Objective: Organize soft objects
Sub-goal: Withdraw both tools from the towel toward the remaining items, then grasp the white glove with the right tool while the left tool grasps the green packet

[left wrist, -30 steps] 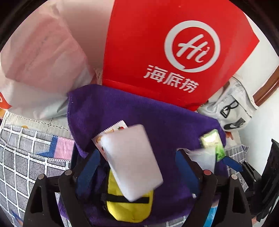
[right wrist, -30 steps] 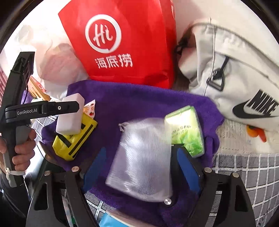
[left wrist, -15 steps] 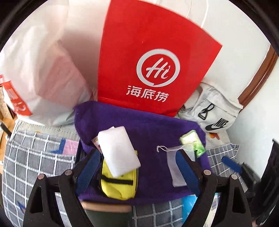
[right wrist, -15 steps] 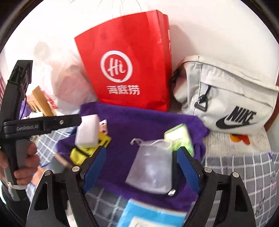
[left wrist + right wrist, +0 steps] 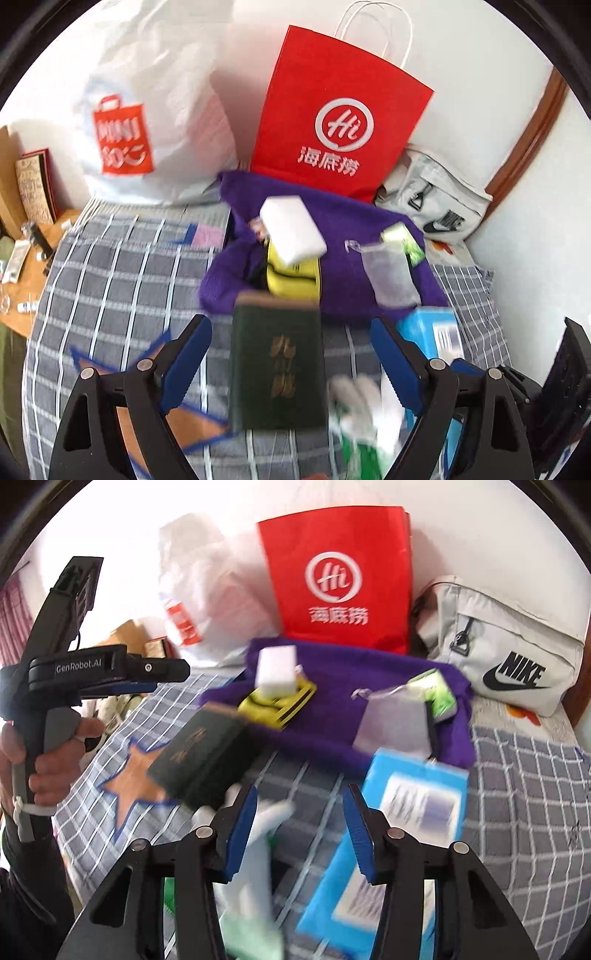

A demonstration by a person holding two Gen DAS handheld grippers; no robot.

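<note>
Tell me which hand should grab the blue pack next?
Probably the right. The right gripper hangs open with the blue pack just beside its jaws, while the left gripper faces the dark green book.

Checked bedspread (image 5: 122, 266) under purple towel (image 5: 343, 280), dark book (image 5: 277, 365), blue box (image 5: 413, 812).

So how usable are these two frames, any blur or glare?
Left wrist: motion blur smears the dark green book and near items; the red paper bag stays fairly sharp. Right wrist: heavier blur on the blue packet; white wall overexposed; both show fisheye bending.
</note>
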